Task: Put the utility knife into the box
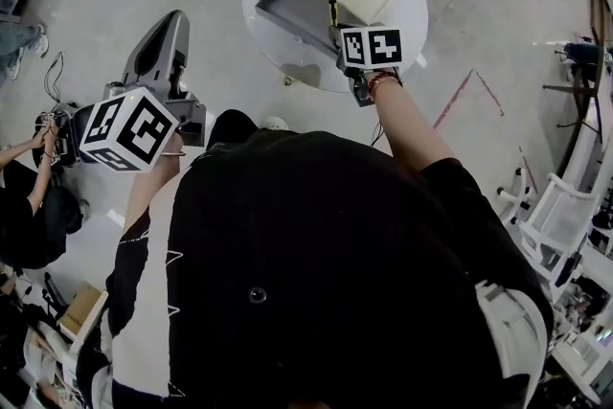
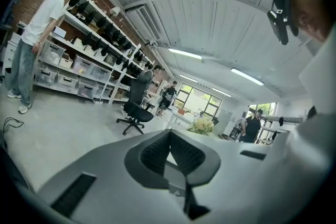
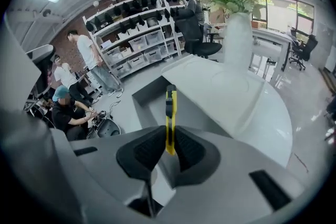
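My right gripper (image 3: 169,148) pinches the yellow utility knife (image 3: 170,113) by its lower end. The knife stands upright in front of the open grey box (image 3: 146,96) on the round white table (image 3: 265,113). I cannot tell if it touches the box. My left gripper (image 2: 169,153) is empty, its jaws pressed together, held away from the table.

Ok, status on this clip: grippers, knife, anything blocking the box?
Right gripper shut on utility knife, held over the open box. Left gripper shut, empty, off to the side. Nothing in the way; flower vase stands beyond the box.
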{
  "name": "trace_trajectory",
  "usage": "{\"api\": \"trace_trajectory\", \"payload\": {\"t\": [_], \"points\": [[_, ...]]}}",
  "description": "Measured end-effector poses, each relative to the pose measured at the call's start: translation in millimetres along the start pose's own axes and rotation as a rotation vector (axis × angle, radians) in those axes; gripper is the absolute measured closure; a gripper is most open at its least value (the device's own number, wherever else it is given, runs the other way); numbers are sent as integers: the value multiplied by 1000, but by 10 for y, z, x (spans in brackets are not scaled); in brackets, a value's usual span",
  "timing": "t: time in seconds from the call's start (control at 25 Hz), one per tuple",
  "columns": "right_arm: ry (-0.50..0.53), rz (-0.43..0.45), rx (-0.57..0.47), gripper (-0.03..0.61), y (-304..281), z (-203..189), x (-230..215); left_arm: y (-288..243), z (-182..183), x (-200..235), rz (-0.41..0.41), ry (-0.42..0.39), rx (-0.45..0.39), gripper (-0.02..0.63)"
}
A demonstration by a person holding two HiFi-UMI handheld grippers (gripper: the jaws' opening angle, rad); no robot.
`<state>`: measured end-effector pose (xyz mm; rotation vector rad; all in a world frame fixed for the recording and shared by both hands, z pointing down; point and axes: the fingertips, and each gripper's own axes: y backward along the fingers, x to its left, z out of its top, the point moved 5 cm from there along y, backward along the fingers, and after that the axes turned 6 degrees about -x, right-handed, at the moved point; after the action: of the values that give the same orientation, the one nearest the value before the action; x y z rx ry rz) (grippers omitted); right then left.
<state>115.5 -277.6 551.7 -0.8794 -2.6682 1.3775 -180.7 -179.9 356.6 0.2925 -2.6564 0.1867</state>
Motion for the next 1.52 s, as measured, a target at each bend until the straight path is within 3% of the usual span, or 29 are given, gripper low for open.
{"api": "trace_trajectory", "payload": {"t": [0.24, 0.68, 1.08, 1.52], "points": [[51, -12, 75, 522, -132, -24, -6, -48, -15, 74, -11, 12, 5, 603], [-8, -57, 181, 522, -270, -111, -7, -465, 227, 310, -83, 27, 2, 604], [-27, -103, 246, 522, -393, -106, -5, -745, 199, 488, -122, 64, 36, 603], [13, -103, 355, 522, -495, -96, 22, -717, 156, 648, -103, 73, 57, 603]]}}
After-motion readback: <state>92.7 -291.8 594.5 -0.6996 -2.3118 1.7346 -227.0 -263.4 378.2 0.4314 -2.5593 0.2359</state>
